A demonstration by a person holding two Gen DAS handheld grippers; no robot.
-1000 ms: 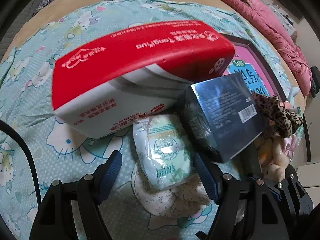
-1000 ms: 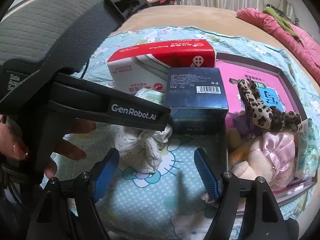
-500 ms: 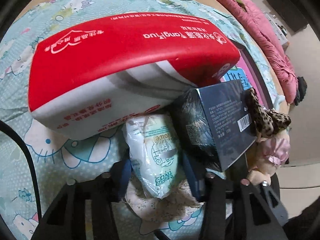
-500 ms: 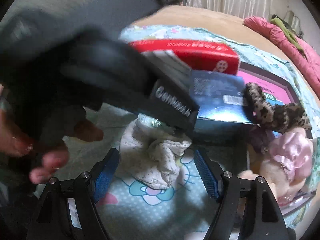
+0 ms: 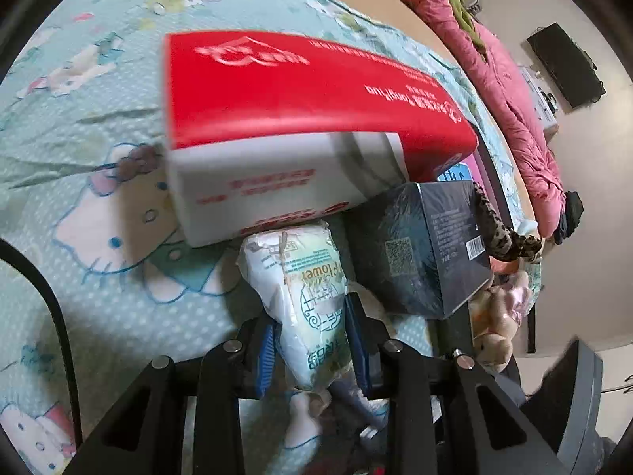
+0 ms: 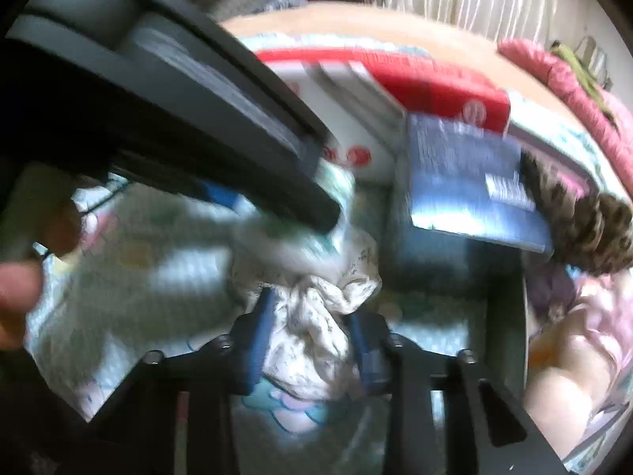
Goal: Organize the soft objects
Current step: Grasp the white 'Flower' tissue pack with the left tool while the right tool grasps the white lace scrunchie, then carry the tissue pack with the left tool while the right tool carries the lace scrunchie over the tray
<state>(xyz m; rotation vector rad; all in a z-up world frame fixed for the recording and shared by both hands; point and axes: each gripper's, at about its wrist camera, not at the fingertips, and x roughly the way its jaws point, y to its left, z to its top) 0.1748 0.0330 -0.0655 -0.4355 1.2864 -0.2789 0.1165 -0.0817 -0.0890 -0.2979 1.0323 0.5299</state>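
My left gripper is shut on a soft white-and-green tissue pack that lies on the bed in front of the red-and-white box. My right gripper is shut on a crumpled white printed cloth just below that pack. The left gripper's body crosses the right wrist view, which is blurred. A leopard-print soft item and a pink-and-tan plush toy lie at the right, the leopard-print item also showing in the right wrist view.
A dark blue box stands right of the tissue pack, against the red box. A pink tray or box lies behind it. The blanket is light blue with cartoon cats. A pink quilt runs along the far right.
Both grippers went from open to shut: the left closed on the tissue pack, the right moved forward and closed on the white cloth.
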